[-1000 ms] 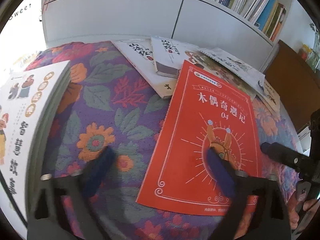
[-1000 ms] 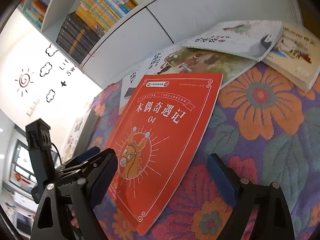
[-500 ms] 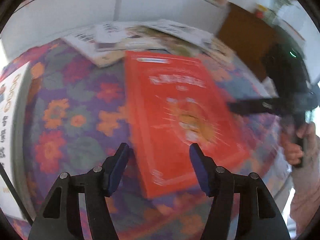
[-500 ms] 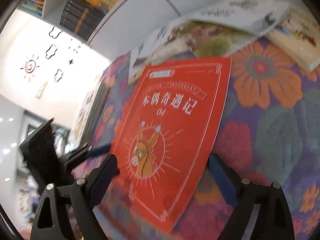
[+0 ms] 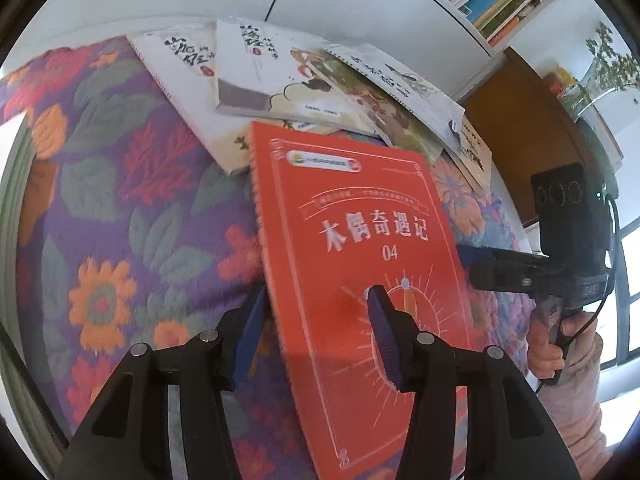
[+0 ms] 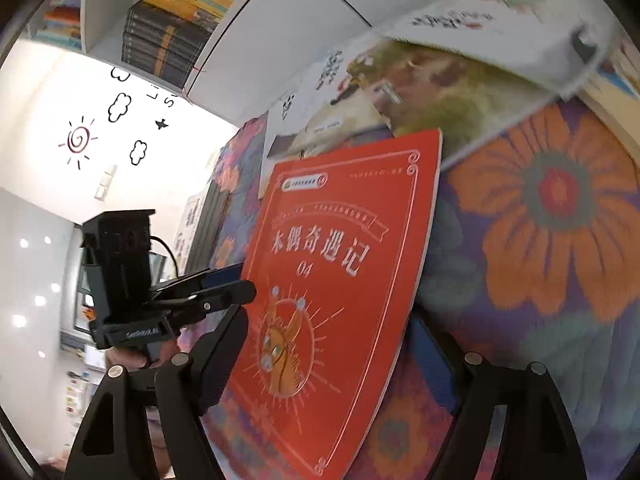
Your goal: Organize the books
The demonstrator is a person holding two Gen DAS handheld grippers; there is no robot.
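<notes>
Two open jaws pairs, red book (image 5: 352,240) edge between each

We see a floral tablecloth (image 5: 120,208) filling the lower left of the frame, a white cabinet (image 5: 360,12) along the top, sun and cloud wall stickers (image 6: 100,128) at upper left
</notes>
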